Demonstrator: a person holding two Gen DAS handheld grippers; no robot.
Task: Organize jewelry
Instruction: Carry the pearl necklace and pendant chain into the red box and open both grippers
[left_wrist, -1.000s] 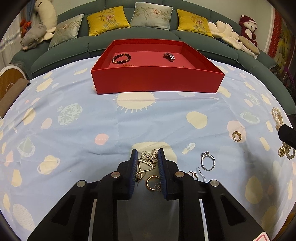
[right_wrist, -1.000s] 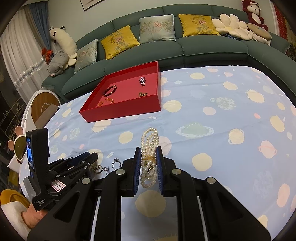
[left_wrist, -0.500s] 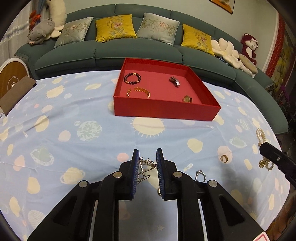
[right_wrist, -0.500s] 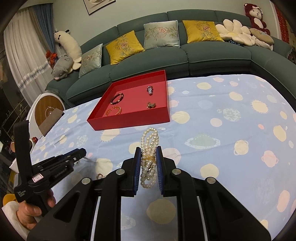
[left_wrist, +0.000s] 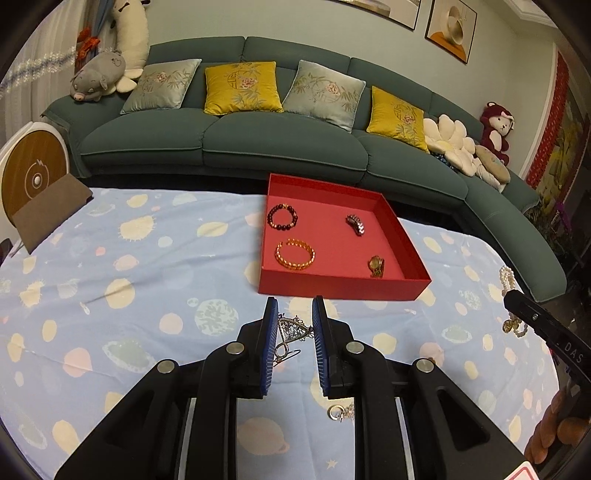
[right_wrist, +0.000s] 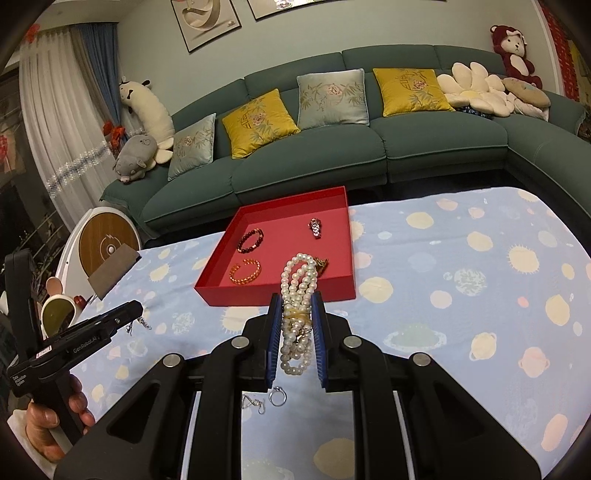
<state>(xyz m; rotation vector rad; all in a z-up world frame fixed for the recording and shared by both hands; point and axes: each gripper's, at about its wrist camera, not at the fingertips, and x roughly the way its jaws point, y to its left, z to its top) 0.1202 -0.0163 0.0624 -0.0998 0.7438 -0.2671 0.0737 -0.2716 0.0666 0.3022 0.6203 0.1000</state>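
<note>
My left gripper (left_wrist: 294, 325) is shut on a silver and gold chain necklace (left_wrist: 291, 334), held above the cloth just short of the red tray (left_wrist: 343, 286). My right gripper (right_wrist: 295, 317) is shut on a bundle of white pearl strands (right_wrist: 297, 314), lifted near the tray's (right_wrist: 277, 293) front wall. The tray holds a dark bead bracelet (left_wrist: 282, 217), a gold bangle (left_wrist: 294, 254), a silver band (left_wrist: 355, 223) and a small gold watch (left_wrist: 376, 266). Loose rings (right_wrist: 277, 398) and a small piece (left_wrist: 338, 411) lie on the cloth below the grippers.
The table carries a light blue planet-print cloth (left_wrist: 129, 266). A green sofa (left_wrist: 258, 147) with cushions and plush toys curves behind it. A round white and wood object (left_wrist: 33, 177) and a brown board (left_wrist: 51, 210) stand at the table's left edge.
Both grippers have risen from the cloth and moved toward the tray, each carrying its jewelry. The left one lifted the chain off the pile; rings stayed on the cloth.
</note>
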